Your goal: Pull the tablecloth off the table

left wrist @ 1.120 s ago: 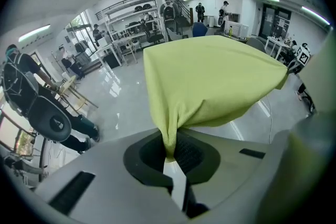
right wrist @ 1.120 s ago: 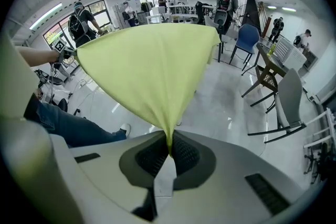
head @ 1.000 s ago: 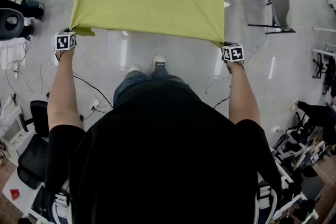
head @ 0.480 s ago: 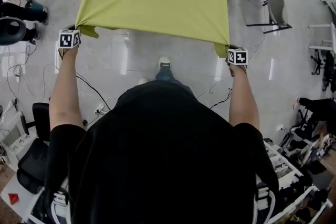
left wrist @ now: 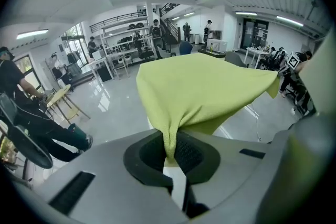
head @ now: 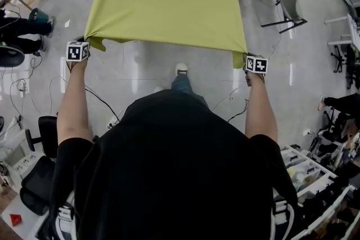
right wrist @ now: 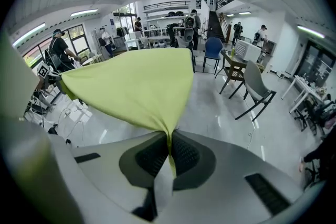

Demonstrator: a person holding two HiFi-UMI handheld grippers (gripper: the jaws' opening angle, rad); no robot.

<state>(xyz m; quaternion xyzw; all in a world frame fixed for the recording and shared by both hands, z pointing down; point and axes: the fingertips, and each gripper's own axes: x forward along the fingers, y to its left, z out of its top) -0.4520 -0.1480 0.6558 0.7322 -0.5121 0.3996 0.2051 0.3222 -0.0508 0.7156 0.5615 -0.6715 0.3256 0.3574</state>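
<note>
The yellow-green tablecloth (head: 169,3) spreads ahead of the person as one taut sheet above the glossy floor (head: 140,67); its far end runs past the top of the head view, so what it rests on there cannot be told; its near edge hangs in the air, drawn wide between the two grippers, which I judge is meant to hold the cloth flat so it comes away evenly; the left gripper (head: 77,52) is clamped on the near left corner, the right gripper (head: 256,64) on the near right corner; each pinches a bunched fold of fabric between closed pads, so the pull cannot slip it free.
</note>
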